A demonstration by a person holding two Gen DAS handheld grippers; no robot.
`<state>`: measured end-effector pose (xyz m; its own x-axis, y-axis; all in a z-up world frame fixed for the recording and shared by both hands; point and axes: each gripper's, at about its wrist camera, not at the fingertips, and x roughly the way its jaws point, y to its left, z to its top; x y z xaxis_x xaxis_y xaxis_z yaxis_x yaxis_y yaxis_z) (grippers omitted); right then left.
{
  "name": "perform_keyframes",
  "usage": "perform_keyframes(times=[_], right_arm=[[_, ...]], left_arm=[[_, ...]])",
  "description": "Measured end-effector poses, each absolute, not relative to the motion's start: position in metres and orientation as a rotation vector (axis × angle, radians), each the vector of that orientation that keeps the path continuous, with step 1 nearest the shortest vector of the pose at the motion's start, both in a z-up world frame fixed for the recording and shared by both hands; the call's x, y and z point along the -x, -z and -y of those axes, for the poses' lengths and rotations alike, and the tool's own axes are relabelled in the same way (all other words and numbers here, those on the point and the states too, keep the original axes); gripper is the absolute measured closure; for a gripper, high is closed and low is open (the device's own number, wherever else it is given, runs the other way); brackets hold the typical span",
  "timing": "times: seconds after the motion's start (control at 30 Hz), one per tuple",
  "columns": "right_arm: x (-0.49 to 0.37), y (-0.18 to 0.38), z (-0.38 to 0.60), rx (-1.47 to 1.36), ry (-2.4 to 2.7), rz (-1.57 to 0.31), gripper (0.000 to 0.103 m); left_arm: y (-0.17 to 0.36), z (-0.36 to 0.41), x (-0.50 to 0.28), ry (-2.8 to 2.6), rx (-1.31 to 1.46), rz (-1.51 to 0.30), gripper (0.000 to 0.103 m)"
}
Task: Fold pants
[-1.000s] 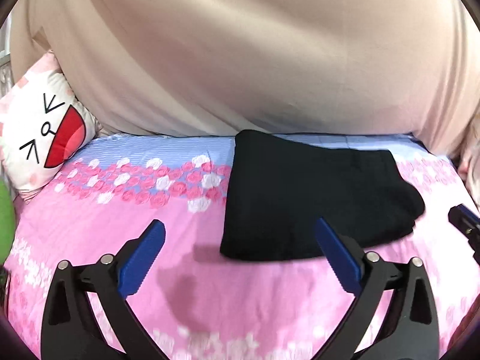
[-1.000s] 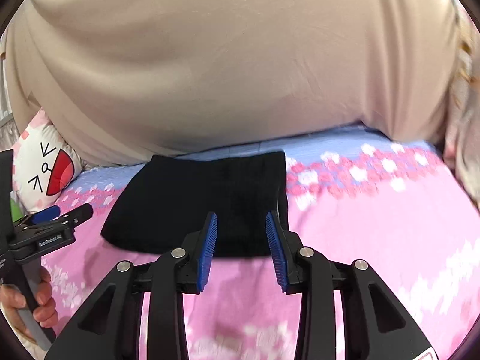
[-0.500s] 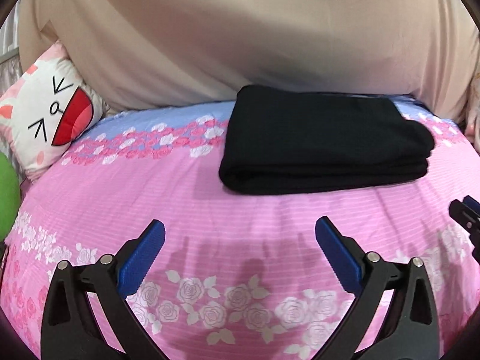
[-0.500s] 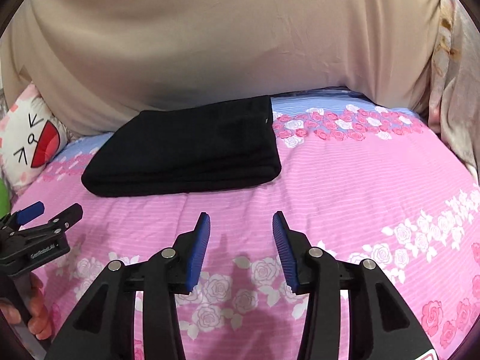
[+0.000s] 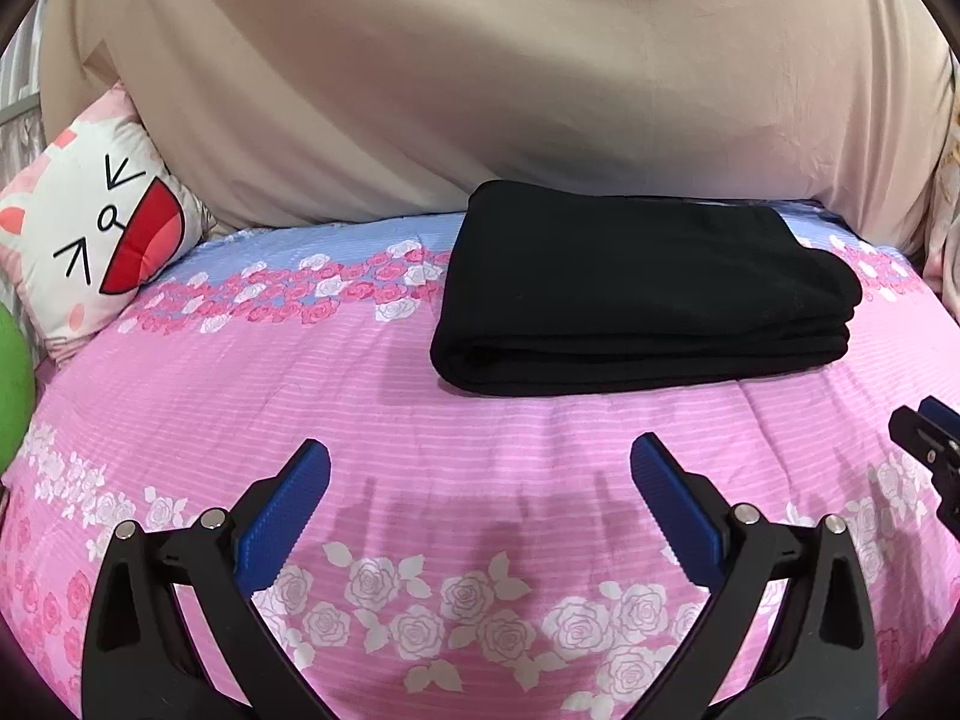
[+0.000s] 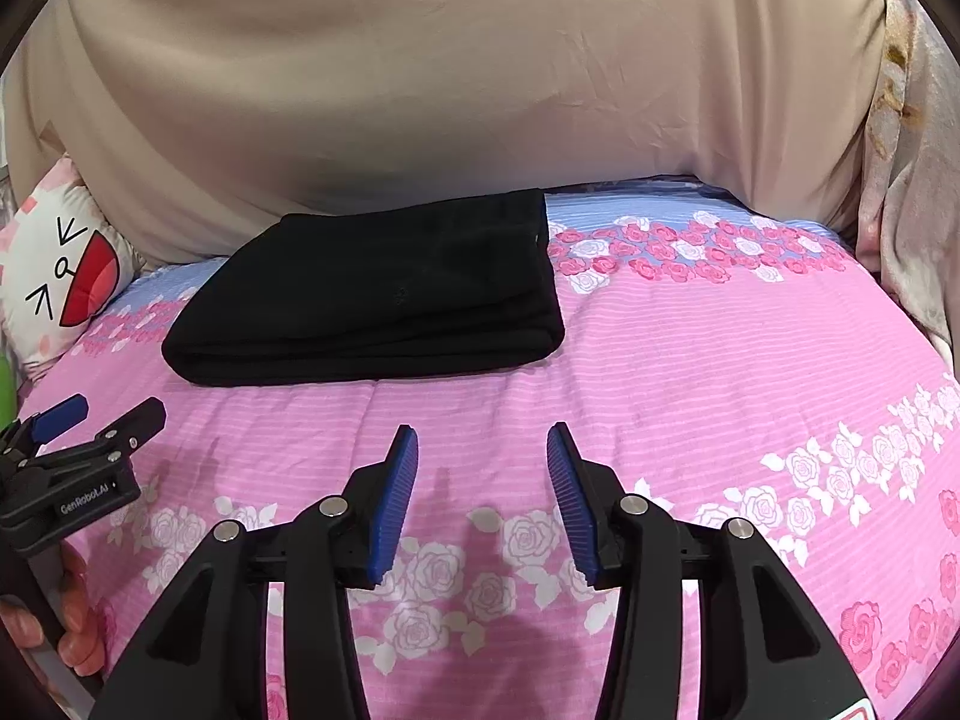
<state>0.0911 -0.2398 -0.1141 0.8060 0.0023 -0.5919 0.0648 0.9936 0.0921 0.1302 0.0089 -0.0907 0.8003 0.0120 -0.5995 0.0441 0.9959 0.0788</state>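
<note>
The black pants (image 5: 630, 288) lie folded in a thick rectangle on the pink floral bedspread (image 5: 480, 432), toward the far side; they also show in the right wrist view (image 6: 384, 294). My left gripper (image 5: 480, 474) is wide open and empty, held above the bedspread well in front of the pants. My right gripper (image 6: 481, 456) is open and empty, also in front of the pants. The left gripper also shows at the left edge of the right wrist view (image 6: 90, 420), held by a hand. The right gripper's tip shows at the right edge of the left wrist view (image 5: 924, 432).
A beige sheet (image 5: 510, 78) hangs as a backdrop behind the bed. A cat-face pillow (image 5: 96, 234) leans at the far left. A green object (image 5: 12, 384) sits at the left edge. A pale floral curtain (image 6: 912, 180) hangs at the right.
Both grippers have pulled back from the folded pants toward the near side of the bed. The right gripper's jaws have opened wider. The pants lie unmoved.
</note>
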Motion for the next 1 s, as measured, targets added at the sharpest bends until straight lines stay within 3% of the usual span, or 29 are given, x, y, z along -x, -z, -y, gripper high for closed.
perform_keyframes(times=[1.0], right_arm=[[-0.0901,0.1150,0.2377,-0.096,0.042,-0.635,0.049]], left_arm=[[0.0853,-0.0080,-0.1279,0.002,-0.094,-0.626,0.005]])
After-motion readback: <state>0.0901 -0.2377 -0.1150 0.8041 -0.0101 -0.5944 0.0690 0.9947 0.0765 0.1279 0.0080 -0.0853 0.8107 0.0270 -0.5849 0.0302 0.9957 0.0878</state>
